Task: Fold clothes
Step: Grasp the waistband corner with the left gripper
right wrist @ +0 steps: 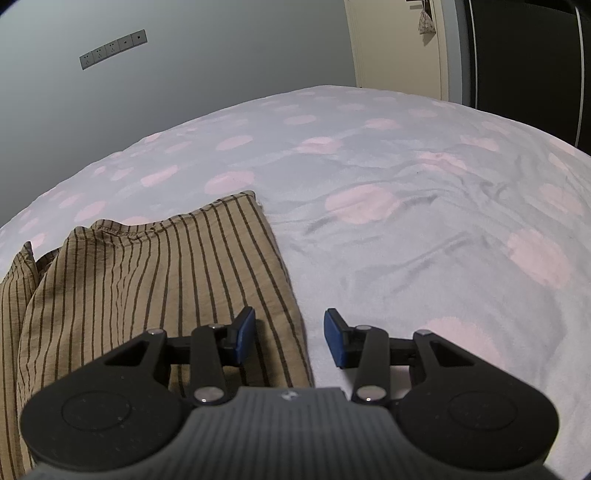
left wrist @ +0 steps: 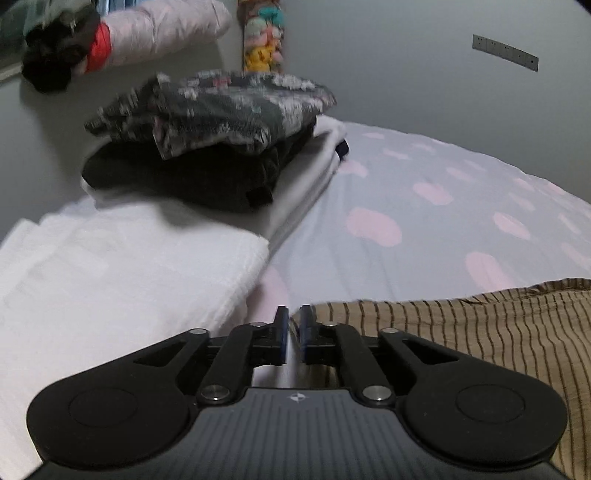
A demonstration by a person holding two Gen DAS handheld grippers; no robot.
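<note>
A tan garment with dark stripes [left wrist: 461,332] [right wrist: 147,277] lies folded on the bed, its right edge running down the middle of the right wrist view. My left gripper [left wrist: 293,321] hovers at the garment's left edge, beside a folded white cloth [left wrist: 110,277]. Its blue pads stand a narrow gap apart with only the bedsheet showing between them. My right gripper [right wrist: 289,332] is open and straddles the garment's right edge: the left pad is over the stripes, the right pad over the sheet. Neither gripper holds anything.
The bed has a pale sheet with pink dots [right wrist: 406,221]. A stack of folded clothes [left wrist: 207,147], patterned on top and dark and white below, sits behind the white cloth. Behind that are a pink bundle [left wrist: 159,29], dark clothes [left wrist: 55,55] and the grey wall.
</note>
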